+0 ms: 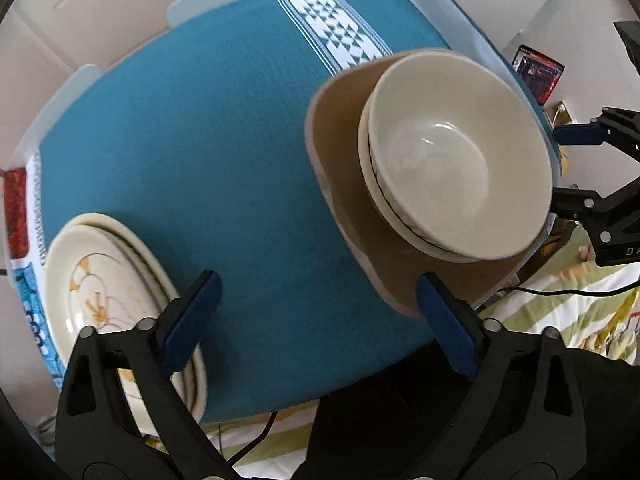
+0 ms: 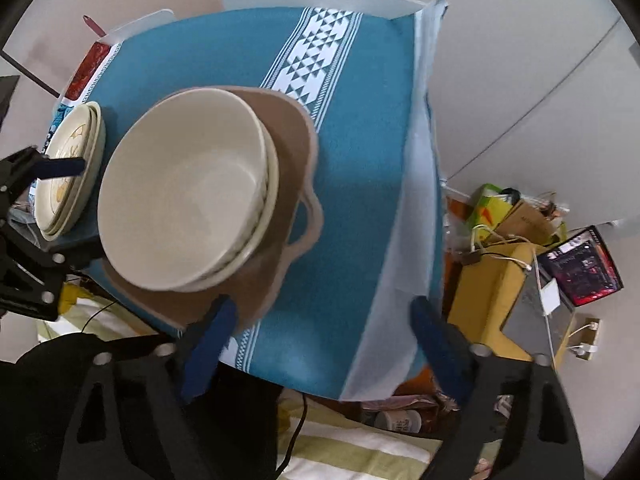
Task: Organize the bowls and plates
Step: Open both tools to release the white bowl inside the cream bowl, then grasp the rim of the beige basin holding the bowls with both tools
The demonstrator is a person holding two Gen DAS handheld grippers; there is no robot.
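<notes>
Blue-padded fingers of the left gripper (image 1: 316, 322) stand nearest the lens, spread wide and holding nothing, poised over the teal tablecloth (image 1: 208, 152). To their left the stacked plates (image 1: 108, 300) lie at the table's near edge, just beside the left finger. To their right, nested bowls (image 1: 460, 168) sit on a brown tray (image 1: 340, 184), whose near rim is close to the right finger. The right gripper (image 2: 320, 344), jaws likewise wide and empty, hovers right of that tray, its left finger almost touching the rim. Either gripper seems well placed; nothing blocks the way.
</notes>
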